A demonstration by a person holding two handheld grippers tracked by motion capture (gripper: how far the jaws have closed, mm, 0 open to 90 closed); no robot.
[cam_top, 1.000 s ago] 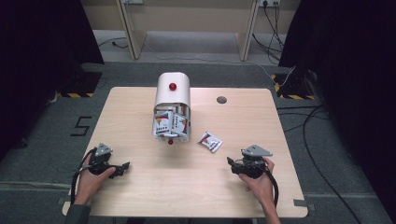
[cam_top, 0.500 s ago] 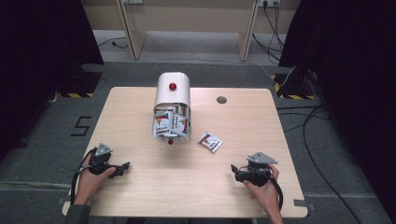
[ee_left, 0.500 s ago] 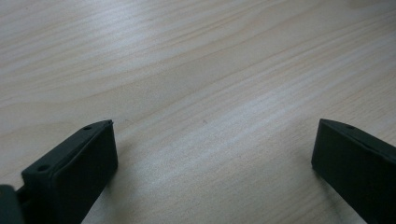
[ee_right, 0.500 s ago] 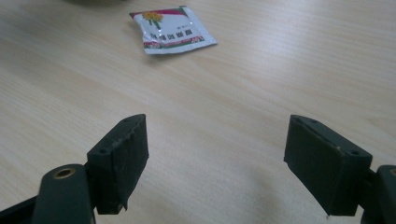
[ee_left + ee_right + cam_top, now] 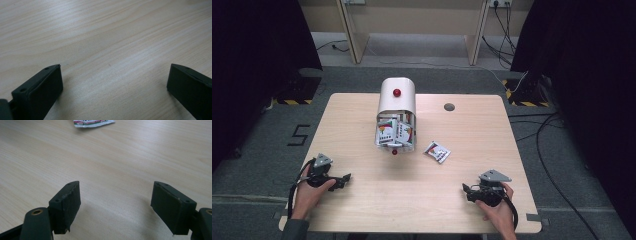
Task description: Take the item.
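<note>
A white rounded container (image 5: pixel 396 102) with a red knob lies on its side at mid-table, its mouth holding several small printed packets (image 5: pixel 393 133). One loose packet (image 5: pixel 437 151) lies to its right; its edge shows at the top of the right gripper view (image 5: pixel 92 122). My left gripper (image 5: pixel 346 177) rests near the front left, open over bare wood (image 5: pixel 115 66). My right gripper (image 5: pixel 465 189) sits near the front right and points left, well short of the loose packet. It is open (image 5: pixel 115 182); its jaws have just been opening and then closing a little, with nothing between them.
The wooden table (image 5: pixel 362 115) has a round dark grommet (image 5: pixel 449 106) at the back right. Cables run over the floor to the right. Two table legs and dark curtains stand behind.
My right hand has drawn back toward the near edge and slightly right, away from the loose packet. The left hand, the container and the packets have kept still.
</note>
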